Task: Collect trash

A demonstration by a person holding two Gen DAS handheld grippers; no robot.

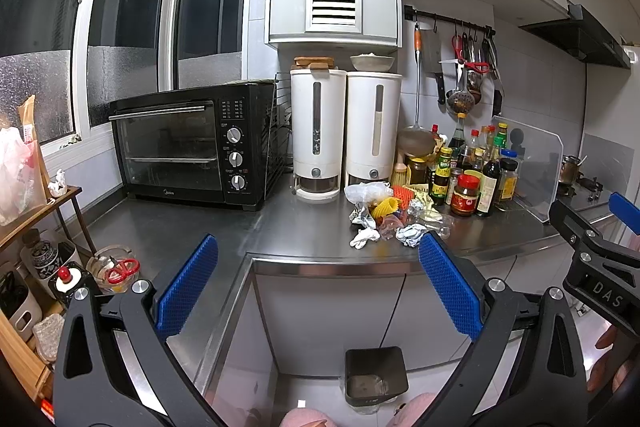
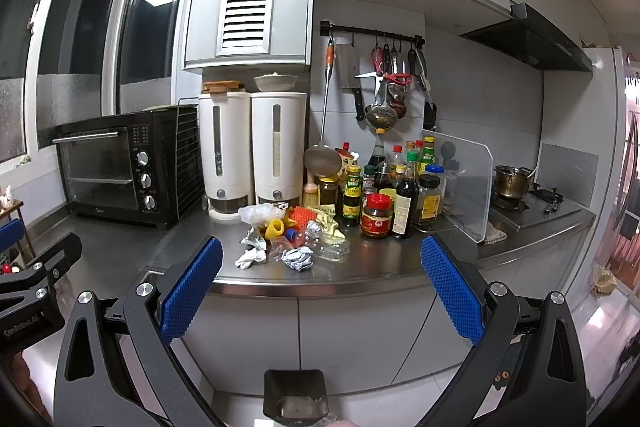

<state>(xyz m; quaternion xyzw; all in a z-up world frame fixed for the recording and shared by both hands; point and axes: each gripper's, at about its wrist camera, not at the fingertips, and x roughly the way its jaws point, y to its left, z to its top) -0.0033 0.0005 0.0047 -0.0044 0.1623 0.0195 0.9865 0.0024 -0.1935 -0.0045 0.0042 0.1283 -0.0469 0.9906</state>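
A pile of trash (image 1: 390, 215) lies on the steel counter (image 1: 180, 227) near its front edge: crumpled paper and foil, a plastic bag, yellow and orange foam netting, clear plastic. The pile also shows in the right wrist view (image 2: 292, 235). A small dark bin (image 1: 376, 373) stands on the floor below the counter, also in the right wrist view (image 2: 295, 397). My left gripper (image 1: 318, 287) is open and empty, short of the counter edge. My right gripper (image 2: 320, 287) is open and empty, in front of the counter below the pile.
A black toaster oven (image 1: 192, 147) and two white dispensers (image 1: 346, 131) stand at the back. Sauce bottles and jars (image 2: 388, 191) crowd right of the pile, beside a clear splash guard (image 2: 464, 183) and a stove with a pot (image 2: 512, 181). A wooden shelf (image 1: 36, 211) stands left.
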